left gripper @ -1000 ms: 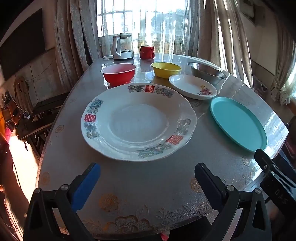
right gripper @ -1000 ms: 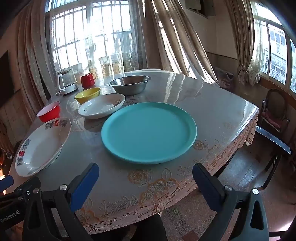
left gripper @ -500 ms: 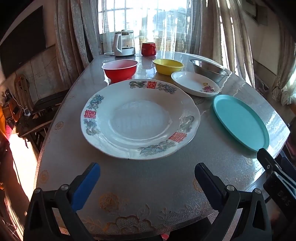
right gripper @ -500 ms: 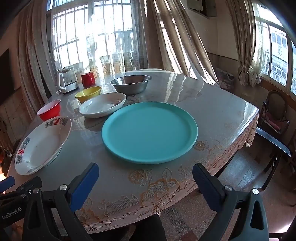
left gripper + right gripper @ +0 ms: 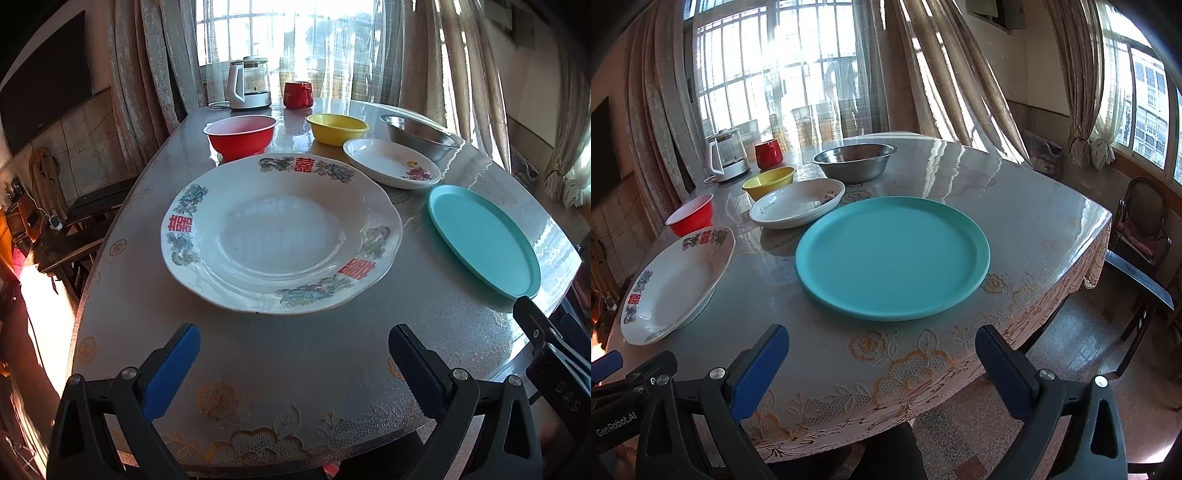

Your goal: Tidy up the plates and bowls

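Observation:
A large white plate with red characters and floral rim (image 5: 280, 232) lies just beyond my open, empty left gripper (image 5: 293, 341). A flat teal plate (image 5: 892, 256) lies in front of my open, empty right gripper (image 5: 881, 341); the teal plate (image 5: 484, 240) is also at the right of the left wrist view. Farther back stand a small white flowered dish (image 5: 391, 168), a red bowl (image 5: 240, 134), a yellow bowl (image 5: 337, 128) and a steel bowl (image 5: 419, 134). The right wrist view shows the same large plate (image 5: 677, 282), white dish (image 5: 798, 203) and steel bowl (image 5: 854, 161).
At the table's far end stand a glass kettle (image 5: 248, 85) and a red mug (image 5: 297, 94). The round table (image 5: 295, 362) has a lace-patterned cover. A chair (image 5: 1145, 236) stands to the right, dark furniture (image 5: 85, 221) to the left, curtains and windows behind.
The left gripper has tilted or backed off a little, so the large plate sits slightly lower and farther in its view. The right gripper has barely moved. Both stay open.

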Demonstrator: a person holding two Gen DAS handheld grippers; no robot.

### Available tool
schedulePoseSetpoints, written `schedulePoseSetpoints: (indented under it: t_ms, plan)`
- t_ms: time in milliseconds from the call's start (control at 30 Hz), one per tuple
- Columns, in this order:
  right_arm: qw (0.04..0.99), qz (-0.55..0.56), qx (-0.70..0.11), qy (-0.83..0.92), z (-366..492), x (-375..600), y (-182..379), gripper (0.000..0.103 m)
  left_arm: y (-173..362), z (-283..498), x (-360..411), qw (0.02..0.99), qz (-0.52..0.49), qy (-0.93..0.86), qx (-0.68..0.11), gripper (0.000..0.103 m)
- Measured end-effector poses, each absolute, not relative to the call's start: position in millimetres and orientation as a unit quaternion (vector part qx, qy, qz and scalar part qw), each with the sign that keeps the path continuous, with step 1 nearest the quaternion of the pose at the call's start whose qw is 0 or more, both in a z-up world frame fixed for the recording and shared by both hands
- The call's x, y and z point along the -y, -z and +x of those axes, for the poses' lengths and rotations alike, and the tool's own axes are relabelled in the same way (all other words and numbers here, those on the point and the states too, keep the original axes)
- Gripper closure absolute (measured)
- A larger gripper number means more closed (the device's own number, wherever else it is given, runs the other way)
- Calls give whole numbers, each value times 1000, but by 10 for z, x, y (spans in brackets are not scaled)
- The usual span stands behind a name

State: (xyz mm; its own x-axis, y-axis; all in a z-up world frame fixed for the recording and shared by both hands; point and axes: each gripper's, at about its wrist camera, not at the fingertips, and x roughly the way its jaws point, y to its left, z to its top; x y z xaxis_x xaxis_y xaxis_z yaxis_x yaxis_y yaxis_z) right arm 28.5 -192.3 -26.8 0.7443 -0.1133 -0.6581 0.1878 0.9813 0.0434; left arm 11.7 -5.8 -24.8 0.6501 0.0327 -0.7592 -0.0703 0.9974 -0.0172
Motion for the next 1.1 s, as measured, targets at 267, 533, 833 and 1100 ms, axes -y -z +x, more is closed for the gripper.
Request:
schedulePoseSetpoints:
  t_ms: [267,533,833,1100]
  plan:
    - [932,54,-349,81,275,1931,261,0,242,109,65,909,-22,-26,-416,0]
    - [932,52,-350,80,283,1911,266,0,242,113,63,909,-23,-26,-416,0]
    - [931,52,-352,79,287,1916,266,0,256,120,63,908,-20,-27,-418,0]
    - [930,53,-354,80,289,1920,271,0,261,106,60,906,-18,-28,-421,0]
